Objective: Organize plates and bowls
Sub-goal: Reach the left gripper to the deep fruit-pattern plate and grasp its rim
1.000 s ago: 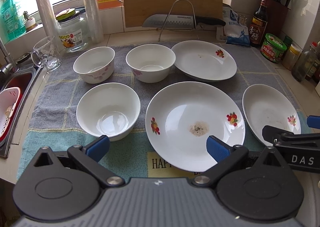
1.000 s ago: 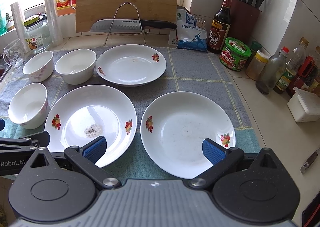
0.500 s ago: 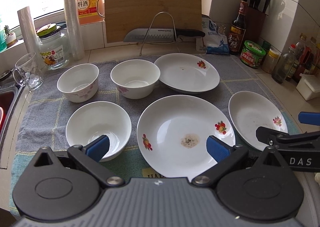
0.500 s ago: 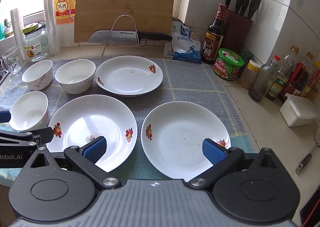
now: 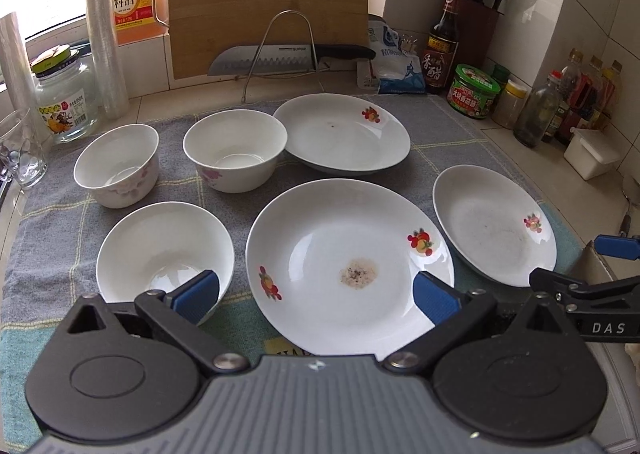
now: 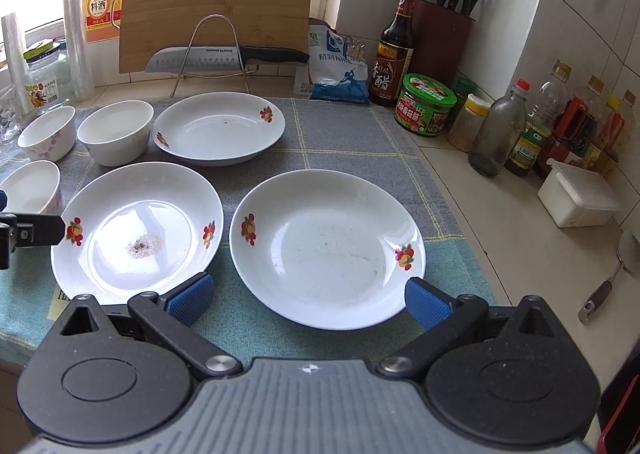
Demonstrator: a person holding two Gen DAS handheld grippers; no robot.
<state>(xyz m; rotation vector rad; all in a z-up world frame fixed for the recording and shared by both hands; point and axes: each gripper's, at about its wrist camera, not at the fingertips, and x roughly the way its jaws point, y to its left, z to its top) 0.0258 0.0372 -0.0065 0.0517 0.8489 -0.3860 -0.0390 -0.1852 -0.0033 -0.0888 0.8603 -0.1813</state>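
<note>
Over the last second I've pulled both tools back and tipped them up: in each view the dishes have slid lower and nearer the frame centre, and more of the back wall shows, but nothing on the counter (image 6: 500, 213) has been touched. So I judge the sorting hasn't started; this is still the approach. My left tool (image 5: 316, 296) is spread wide and empty, with the large plate (image 5: 348, 266) carrying a speckled residue patch sitting between its blue pads at lower centre. My right tool (image 6: 306, 294) is likewise wide open and holding nothing, framing the right plate (image 6: 326, 246) at centre. All dishes rest separately on the grey-and-teal towel (image 6: 352, 133): a third plate (image 5: 344, 133) at upper centre, two bowls in the row beside it, the left rear bowl (image 5: 116, 165) and the middle bowl (image 5: 234, 149), and a near bowl (image 5: 164, 250) at lower left, partly behind my left pad. The left view gives me all three bowls whole, plus the glass jar (image 5: 64, 101) at far left; the right view crops the bowls at its left edge. In return it shows the condiment bottles (image 6: 496, 133), the white lidded box (image 6: 576, 197) and a spoon-like utensil (image 6: 612, 278) at the right edge, things to avoid when swinging plates. Each view also catches the other tool's tip at its margin.
</note>
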